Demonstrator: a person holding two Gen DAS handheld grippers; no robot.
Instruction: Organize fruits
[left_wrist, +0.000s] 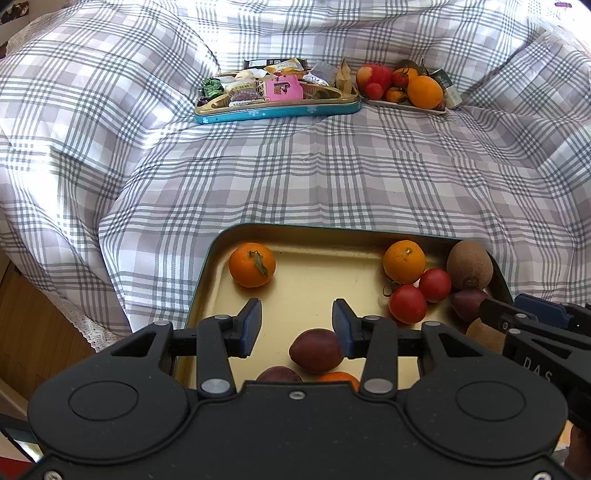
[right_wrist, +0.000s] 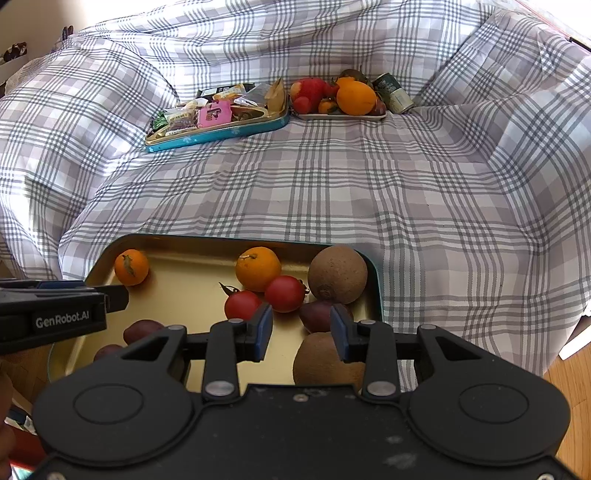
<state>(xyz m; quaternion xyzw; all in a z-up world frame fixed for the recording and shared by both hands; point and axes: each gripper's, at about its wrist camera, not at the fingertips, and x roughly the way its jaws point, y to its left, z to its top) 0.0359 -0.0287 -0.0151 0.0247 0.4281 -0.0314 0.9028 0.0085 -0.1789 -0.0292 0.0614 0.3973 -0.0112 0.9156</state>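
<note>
While the left gripper (left_wrist: 295, 325) is hovering spread above a dark purple oval fruit (left_wrist: 317, 350), the right gripper (right_wrist: 301, 332), at three o'clock in the gold metal tray (right_wrist: 177, 275), is gaping over a brown fuzzy kiwi (right_wrist: 319, 363), pinching nothing

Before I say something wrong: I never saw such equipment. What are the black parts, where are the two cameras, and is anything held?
A person holds a two-finger gripper in each hand, and a camera on each looks along its fingers. One picture is from the left gripper, the other from the right gripper. Both hover open over a golden tray of oranges, tomatoes, kiwis and purple fruits on a checked cloth. Nothing is held. Farther away stand a snack tin and a fruit plate.
</note>
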